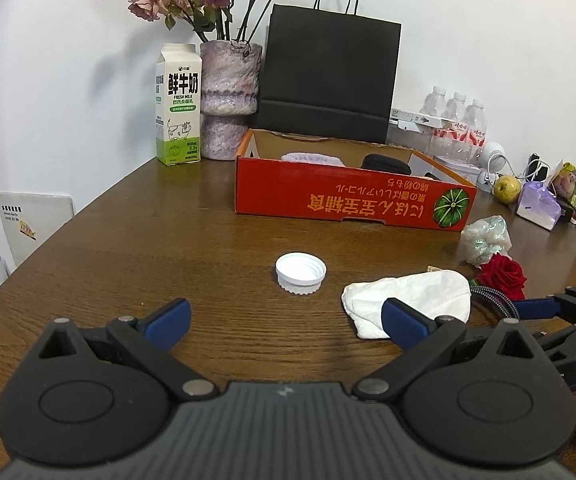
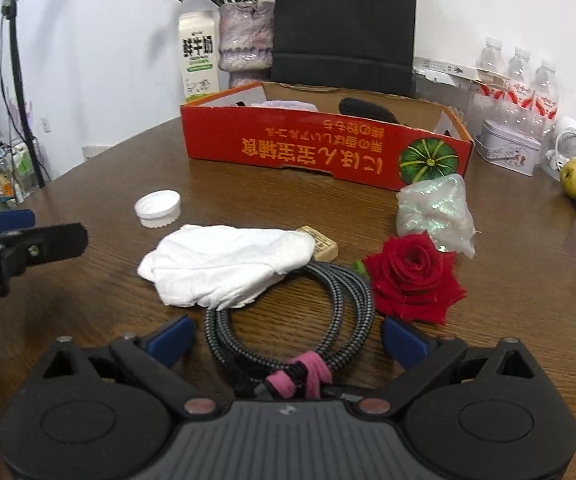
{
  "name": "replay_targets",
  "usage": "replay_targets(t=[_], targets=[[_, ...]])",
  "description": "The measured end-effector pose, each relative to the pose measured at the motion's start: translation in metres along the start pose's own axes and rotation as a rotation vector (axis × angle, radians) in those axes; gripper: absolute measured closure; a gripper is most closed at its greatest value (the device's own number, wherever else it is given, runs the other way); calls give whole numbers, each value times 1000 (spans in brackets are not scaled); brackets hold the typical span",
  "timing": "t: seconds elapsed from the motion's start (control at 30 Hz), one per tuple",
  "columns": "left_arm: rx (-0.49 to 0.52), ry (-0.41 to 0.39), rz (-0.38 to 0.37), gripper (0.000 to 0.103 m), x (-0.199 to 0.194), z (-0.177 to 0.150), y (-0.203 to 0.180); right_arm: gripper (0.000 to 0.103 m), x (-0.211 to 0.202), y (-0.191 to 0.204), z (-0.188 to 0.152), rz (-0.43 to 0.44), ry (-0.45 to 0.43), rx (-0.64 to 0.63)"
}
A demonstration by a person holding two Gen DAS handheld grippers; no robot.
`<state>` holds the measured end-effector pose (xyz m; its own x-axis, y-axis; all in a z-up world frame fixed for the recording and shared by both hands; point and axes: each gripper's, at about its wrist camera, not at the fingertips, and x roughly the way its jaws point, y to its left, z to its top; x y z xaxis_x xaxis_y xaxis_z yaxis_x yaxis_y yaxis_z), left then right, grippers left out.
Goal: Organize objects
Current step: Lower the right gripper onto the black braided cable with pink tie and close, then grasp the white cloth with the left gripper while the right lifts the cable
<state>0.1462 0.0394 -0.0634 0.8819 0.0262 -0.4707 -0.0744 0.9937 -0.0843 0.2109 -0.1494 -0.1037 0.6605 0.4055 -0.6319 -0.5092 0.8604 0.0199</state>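
We are holding both tongs agape: left tongs (image 1: 285, 322) facing white cap (image 1: 300, 273) at frame centre, right tongs (image 2: 288, 338) straddling coiled cable (image 2: 320, 300) (pink tie) on worktop (image 1: 127, 248), lower centre.

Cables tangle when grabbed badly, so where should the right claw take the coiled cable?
Grip the coiled cable at the pink tie, where the loops are bundled, approaching from above on the near side; the open right claw already straddles it.
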Motion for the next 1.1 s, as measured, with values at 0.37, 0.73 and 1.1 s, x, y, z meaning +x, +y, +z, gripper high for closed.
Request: replay_targets(t=[0.37,0.73,1.1], targets=[[-15,2,11,0,0,0,2,22,-26,12,-6,-71,-142,-56],[-26,13,24,0,2,0,4,22,-65,4,-21,-113,-288,-50],[-30,23,48,0,5,0,4,22,-84,0,-34,-94,-347,-81]])
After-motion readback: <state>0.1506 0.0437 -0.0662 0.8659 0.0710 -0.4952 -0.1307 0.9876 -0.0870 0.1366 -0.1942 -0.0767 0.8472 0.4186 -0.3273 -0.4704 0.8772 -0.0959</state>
